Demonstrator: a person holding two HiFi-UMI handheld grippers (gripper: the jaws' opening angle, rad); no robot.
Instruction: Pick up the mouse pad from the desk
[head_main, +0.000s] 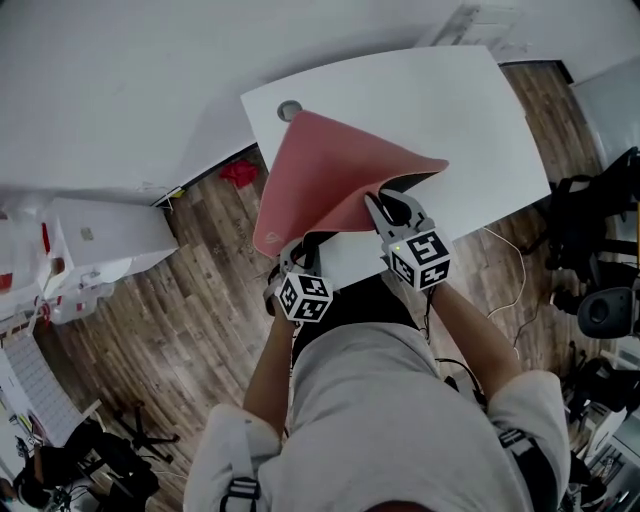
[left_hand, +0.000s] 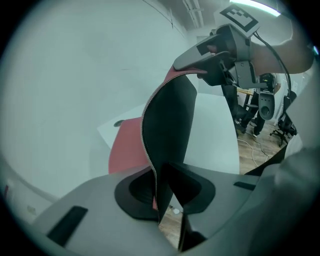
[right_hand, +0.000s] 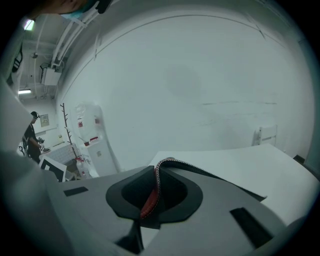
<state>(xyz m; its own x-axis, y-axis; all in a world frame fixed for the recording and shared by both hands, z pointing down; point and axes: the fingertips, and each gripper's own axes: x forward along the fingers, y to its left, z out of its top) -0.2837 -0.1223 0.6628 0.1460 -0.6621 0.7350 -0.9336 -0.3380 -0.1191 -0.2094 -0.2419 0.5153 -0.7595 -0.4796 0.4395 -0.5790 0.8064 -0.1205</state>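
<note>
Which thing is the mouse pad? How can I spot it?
Find the white desk by the wall. The mouse pad is held up over its near side, pinched by the left gripper and right gripper. It's the only floppy sheet there, pink on top, black underneath.

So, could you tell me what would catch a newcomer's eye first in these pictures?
The pink mouse pad stands out first: its near end is raised above the white desk and it curls so that its black underside shows. Both grippers are shut on it, the left gripper at its near corner and the right gripper at its right edge.
</note>
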